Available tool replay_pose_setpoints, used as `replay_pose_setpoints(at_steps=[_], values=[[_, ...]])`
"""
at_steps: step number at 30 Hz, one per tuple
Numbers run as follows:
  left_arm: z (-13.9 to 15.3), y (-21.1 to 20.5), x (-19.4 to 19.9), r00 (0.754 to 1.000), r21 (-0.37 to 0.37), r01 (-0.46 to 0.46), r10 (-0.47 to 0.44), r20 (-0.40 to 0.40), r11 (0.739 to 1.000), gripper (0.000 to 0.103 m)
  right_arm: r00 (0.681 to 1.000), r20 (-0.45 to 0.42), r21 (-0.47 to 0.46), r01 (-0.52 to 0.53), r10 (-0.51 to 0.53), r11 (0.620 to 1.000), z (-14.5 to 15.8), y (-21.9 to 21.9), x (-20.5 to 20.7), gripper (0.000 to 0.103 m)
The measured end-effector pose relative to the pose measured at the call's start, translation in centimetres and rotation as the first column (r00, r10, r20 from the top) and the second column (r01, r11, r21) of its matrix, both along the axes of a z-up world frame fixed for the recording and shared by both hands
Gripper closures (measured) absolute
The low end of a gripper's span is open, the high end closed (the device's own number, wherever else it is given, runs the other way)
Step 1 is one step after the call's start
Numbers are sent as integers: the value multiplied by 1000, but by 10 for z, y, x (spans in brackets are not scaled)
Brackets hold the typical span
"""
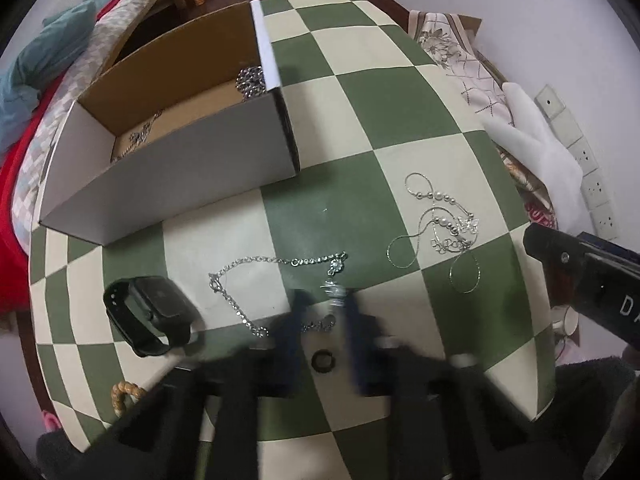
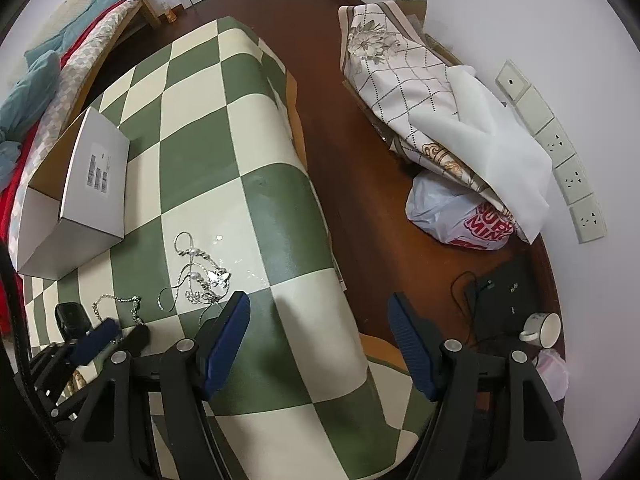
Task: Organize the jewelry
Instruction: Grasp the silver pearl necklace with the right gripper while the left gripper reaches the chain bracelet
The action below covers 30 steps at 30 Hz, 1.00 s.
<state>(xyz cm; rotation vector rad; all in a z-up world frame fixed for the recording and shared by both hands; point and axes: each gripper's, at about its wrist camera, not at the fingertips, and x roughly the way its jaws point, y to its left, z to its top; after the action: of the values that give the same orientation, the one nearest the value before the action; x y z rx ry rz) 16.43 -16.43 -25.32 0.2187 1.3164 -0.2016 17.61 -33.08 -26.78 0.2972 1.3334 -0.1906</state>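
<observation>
- Near the table's front edge, the left gripper (image 1: 322, 320) has its blurred blue jaws drawn together around the silver rhinestone chain necklace (image 1: 256, 276); a thin pinch could let it slip.
- Far left, the open white cardboard box (image 1: 180, 160) awaits; trailing links may snag the black smartwatch (image 1: 150, 314).
- The right gripper (image 2: 320, 344) stands apart, empty, near the tangled pearl-beaded silver necklace (image 2: 200, 276).

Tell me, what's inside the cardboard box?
Inside the box lie a chunky silver chain by the far corner and a thinner chain. The near wall hides the rest of the floor.

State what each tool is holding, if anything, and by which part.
Right tool holds nothing; it stands open. Left tool, blurred, straddles the pendant of the silver chain lying on the table; whether it grips cannot be told.
</observation>
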Motion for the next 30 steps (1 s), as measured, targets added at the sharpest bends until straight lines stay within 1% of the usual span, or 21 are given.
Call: replay_pose_setpoints(at_steps=[2,7,10,11,13,17,21,23,25,30], values=[[0,3,1,1000,3,0,0,0,1000,100,1000,0,9,-6,6,1000,0,3,0,30],[-1,27,3,999,10,-46,46,6,999,100,998,12,37,-66,66,997,1,24,8,30],[-2,46,4,997,23,-80,79,11,997,100,994,15,29,-110,110,994,-1,42,17,30],[-3,46,6,996,26,-87,86,12,996,100,993,13,24,-120,119,993,-2,47,18,30],[-4,54,6,995,30,-101,101,11,994,101,990,7,22,-142,142,990,-6,59,24,34],[-3,63,5,993,26,-114,114,9,993,101,985,-10,6,-175,175,985,-14,74,29,35],[-3,65,3,993,22,-115,115,11,993,101,980,-23,-40,-199,198,979,-15,85,32,36],[-4,65,4,993,19,-118,118,11,993,101,978,-28,-64,-209,207,976,-15,88,33,39],[-4,67,4,993,15,-120,120,10,993,101,975,-32,-99,-224,222,970,-14,92,33,44],[-3,68,6,992,7,-123,123,7,992,101,972,-19,-107,-233,232,967,-13,92,34,51]])
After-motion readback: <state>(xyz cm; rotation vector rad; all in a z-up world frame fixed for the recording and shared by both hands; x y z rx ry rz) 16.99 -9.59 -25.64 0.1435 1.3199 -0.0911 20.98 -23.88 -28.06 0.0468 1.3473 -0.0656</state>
